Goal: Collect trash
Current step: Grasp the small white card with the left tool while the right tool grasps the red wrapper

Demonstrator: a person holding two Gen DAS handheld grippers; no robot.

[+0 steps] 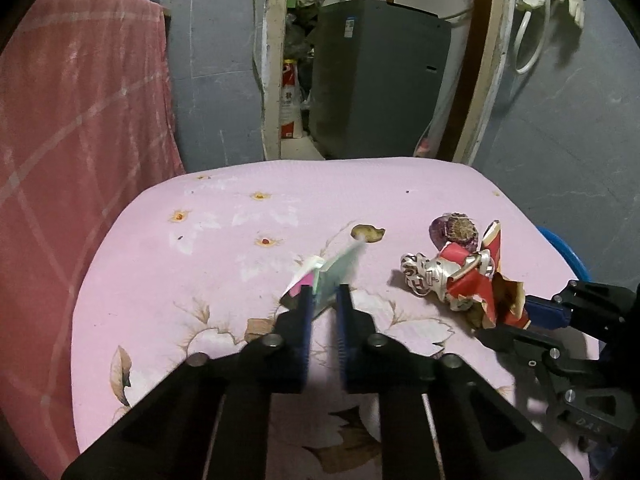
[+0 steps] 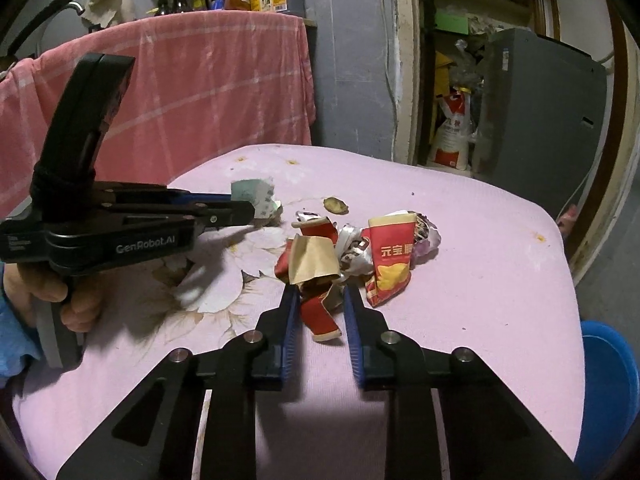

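On the pink floral counter [image 2: 460, 248], the left gripper [image 1: 324, 292] has its fingers clamped on a pale green paper scrap [image 1: 336, 270], left of the red wrapper pile [image 2: 360, 256]. The right gripper [image 2: 318, 300] has its fingers clamped on that pile's near edge. A brown peel [image 2: 335, 205] lies just beyond the pile.

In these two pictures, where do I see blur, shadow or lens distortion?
Left wrist view: the green-white paper scrap in the left gripper smears at its far tip; door frame bows from fisheye. Right wrist view: red wrapper print is sharp; a blurred shadow lies under the left gripper; corners go black.
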